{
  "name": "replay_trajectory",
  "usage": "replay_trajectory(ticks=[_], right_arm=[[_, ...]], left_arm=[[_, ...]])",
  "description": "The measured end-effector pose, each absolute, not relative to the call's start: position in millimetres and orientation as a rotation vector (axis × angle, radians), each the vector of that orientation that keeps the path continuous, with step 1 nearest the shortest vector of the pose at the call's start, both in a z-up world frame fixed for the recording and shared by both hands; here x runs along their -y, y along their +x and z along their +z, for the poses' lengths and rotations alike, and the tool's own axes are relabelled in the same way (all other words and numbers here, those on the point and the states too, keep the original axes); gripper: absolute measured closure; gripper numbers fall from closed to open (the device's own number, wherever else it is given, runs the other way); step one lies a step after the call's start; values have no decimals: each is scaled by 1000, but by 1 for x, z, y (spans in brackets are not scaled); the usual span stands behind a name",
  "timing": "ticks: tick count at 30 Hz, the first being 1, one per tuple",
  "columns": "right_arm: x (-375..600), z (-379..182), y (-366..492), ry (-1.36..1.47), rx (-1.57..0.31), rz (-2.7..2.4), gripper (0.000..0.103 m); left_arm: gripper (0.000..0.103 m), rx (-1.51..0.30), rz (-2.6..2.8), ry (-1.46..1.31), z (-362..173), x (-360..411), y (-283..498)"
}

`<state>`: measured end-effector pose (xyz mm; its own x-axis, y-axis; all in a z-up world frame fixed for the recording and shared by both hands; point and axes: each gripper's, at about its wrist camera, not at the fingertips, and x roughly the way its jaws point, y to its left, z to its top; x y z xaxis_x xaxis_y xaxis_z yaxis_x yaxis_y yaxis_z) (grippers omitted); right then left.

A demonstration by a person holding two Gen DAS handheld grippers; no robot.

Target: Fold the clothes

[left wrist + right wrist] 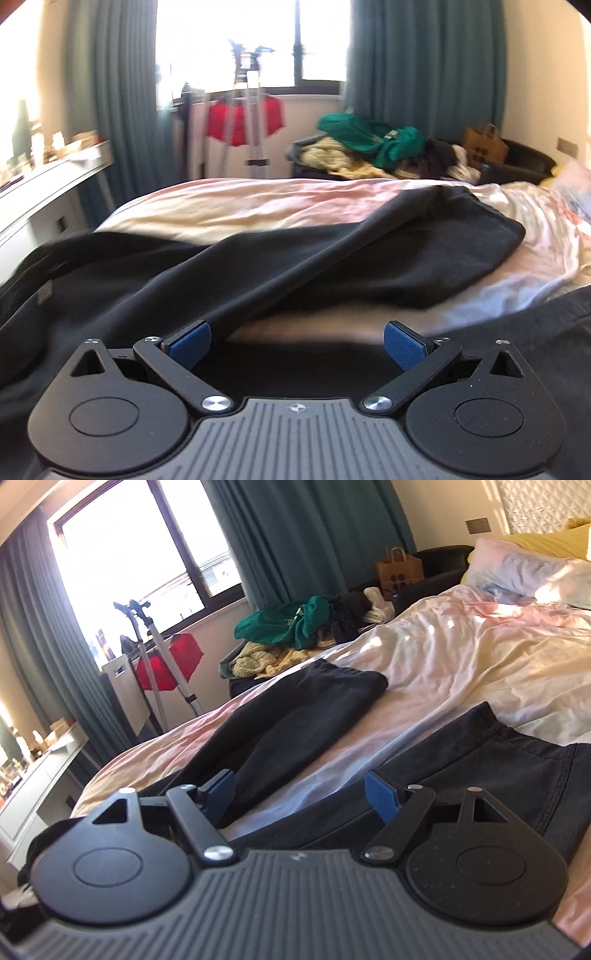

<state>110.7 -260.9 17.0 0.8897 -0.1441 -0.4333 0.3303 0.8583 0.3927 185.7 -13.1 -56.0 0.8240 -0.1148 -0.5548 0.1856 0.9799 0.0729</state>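
Observation:
A pair of black trousers [332, 258] lies spread across the pink and cream bed sheet [258, 206]. One leg [295, 709] stretches away toward the far side of the bed, and another part [498, 764] lies at the near right. My left gripper [295, 343] hovers low over the dark cloth with its jaws wide apart; a fold edge of the leg runs just past its left pad [190, 341]. My right gripper [300, 795] is open too, over the gap between the two black parts, with nothing pinched.
Beyond the bed, a chair holds a heap of clothes topped by a green garment [373, 138], with a brown paper bag [484, 144] beside it. Red clothes on a rack [243, 118] and a steamer stand are under the window. A white desk [48, 184] is at left, pillows [524, 572] at right.

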Motion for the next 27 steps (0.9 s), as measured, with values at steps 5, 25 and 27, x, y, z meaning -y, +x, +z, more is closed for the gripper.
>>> replay_trajectory(ticks=[5, 25, 27], right_arm=[[273, -6, 127, 510, -438, -286, 23], [305, -49, 165, 604, -482, -355, 23], [308, -45, 159, 616, -469, -352, 23]], left_arm=[[4, -605, -183, 166, -70, 65, 273], [98, -410, -342, 345, -70, 127, 246], [98, -434, -358, 314, -72, 116, 207]])
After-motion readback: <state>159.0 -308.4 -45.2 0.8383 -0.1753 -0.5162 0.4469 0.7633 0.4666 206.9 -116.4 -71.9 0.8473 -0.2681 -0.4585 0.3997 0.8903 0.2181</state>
